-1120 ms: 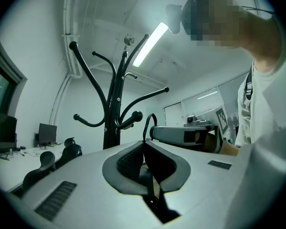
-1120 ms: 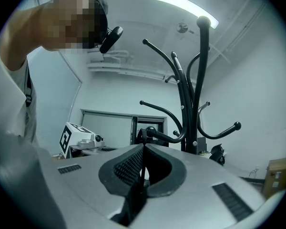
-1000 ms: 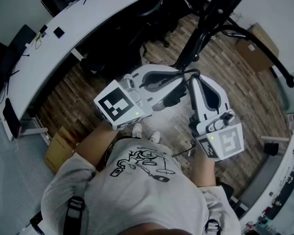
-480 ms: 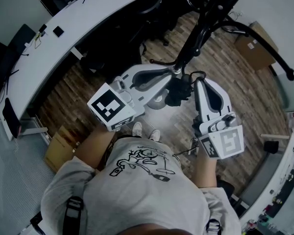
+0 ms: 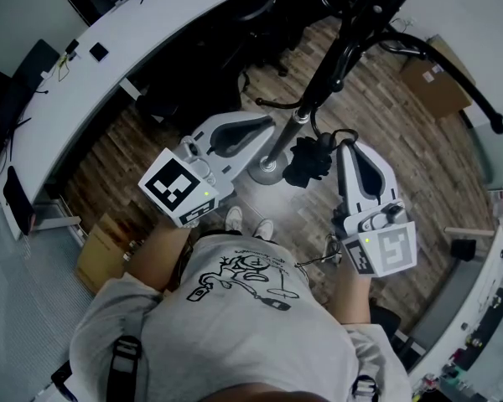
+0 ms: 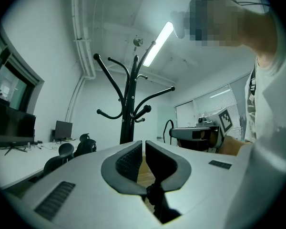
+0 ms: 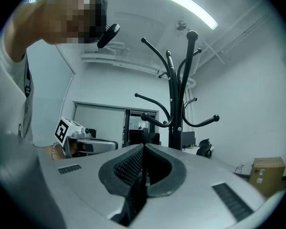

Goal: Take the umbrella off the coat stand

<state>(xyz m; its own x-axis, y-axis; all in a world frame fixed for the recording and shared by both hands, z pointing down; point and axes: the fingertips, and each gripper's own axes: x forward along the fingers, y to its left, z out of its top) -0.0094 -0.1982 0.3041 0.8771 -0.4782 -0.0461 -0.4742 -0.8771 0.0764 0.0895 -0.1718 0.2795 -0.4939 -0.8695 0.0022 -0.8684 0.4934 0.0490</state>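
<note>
The black coat stand (image 5: 335, 65) rises from its round base (image 5: 267, 170) on the wood floor; its curved hooks show in the left gripper view (image 6: 128, 104) and the right gripper view (image 7: 176, 104). A small folded black umbrella (image 5: 306, 159) hangs beside the pole, off the hooks, by a thin black strap (image 7: 136, 194). My right gripper (image 5: 342, 145) (image 7: 144, 149) is shut on that strap. My left gripper (image 5: 264, 124) (image 6: 144, 144) is left of the pole, jaws together with nothing between them. From it I see the right gripper (image 6: 200, 135) and a strap loop (image 6: 168, 128).
A long white desk (image 5: 109, 48) curves along the far left, with black office chairs (image 5: 260, 7) tucked near it. Cardboard boxes sit at the right (image 5: 436, 78) and the near left (image 5: 101, 254). The person's shoes (image 5: 247, 223) stand just short of the stand's base.
The left gripper has drawn back to the left, away from the umbrella. The right gripper has moved a little right and toward me with the umbrella hanging from it.
</note>
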